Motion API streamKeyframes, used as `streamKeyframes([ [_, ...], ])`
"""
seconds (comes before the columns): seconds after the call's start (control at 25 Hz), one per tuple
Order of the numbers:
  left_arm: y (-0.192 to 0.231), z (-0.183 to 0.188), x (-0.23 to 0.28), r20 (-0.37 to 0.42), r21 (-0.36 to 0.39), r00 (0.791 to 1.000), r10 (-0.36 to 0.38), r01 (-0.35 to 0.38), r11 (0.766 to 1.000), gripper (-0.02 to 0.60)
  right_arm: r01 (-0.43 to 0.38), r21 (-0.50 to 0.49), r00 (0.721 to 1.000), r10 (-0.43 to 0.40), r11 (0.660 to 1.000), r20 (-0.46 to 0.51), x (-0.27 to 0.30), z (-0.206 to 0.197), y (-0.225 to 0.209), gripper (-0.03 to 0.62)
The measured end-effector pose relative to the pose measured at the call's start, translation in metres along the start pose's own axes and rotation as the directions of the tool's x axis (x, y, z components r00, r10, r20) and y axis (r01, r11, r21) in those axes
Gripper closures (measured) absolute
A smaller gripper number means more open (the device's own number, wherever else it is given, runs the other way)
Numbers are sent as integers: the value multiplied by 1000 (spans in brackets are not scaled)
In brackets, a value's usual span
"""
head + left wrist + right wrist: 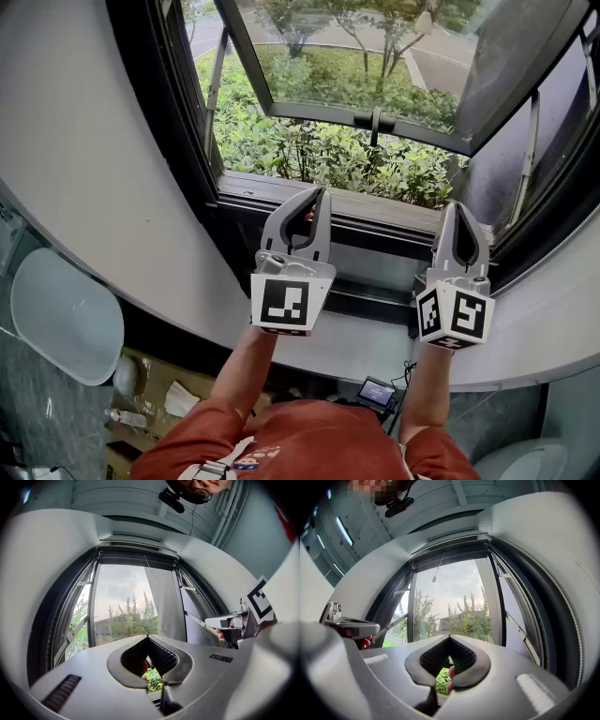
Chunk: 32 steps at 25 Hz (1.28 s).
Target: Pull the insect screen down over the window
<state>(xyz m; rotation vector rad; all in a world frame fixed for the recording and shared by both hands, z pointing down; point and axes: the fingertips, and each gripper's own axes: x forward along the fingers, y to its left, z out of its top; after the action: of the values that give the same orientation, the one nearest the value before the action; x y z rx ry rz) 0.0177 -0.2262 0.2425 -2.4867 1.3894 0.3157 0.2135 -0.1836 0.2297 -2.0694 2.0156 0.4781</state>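
The insect screen is nowhere across the opening in the head view. The window sash (375, 66) stands pushed outward over shrubs (319, 150), and both tools hang in front of the sill (253, 187). The left gripper (318, 194) has its jaws together on nothing. The right gripper (458, 208) is the same, tips meeting and empty.

In the left gripper view the jaws touch at the tips with only greenery showing behind them. Above, a dark housing (136, 554) runs along the head of the frame. I'd guess the screen sits rolled up in there.

The right gripper view shows that housing too, and a thin pull cord (439, 566) ending in a small toggle (434, 579), well above the closed jaws. That toggle looks the place to take hold. I'd expect fine mesh: light, limp, easily torn and probably sprung, so it wants a straight, steady pull.
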Motion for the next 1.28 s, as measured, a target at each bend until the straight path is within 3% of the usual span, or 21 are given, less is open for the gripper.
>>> streamKeyframes([
  [0.76, 6, 6, 0, 14, 23, 1000, 11, -11, 1000, 575, -1, 6, 1000, 1, 1000, 29, 0, 8, 2, 585],
  [1.28, 17, 56, 15, 87, 66, 996, 13, -19, 998, 575, 2, -92, 990, 11, 996, 139, 18, 66, -3, 585],
])
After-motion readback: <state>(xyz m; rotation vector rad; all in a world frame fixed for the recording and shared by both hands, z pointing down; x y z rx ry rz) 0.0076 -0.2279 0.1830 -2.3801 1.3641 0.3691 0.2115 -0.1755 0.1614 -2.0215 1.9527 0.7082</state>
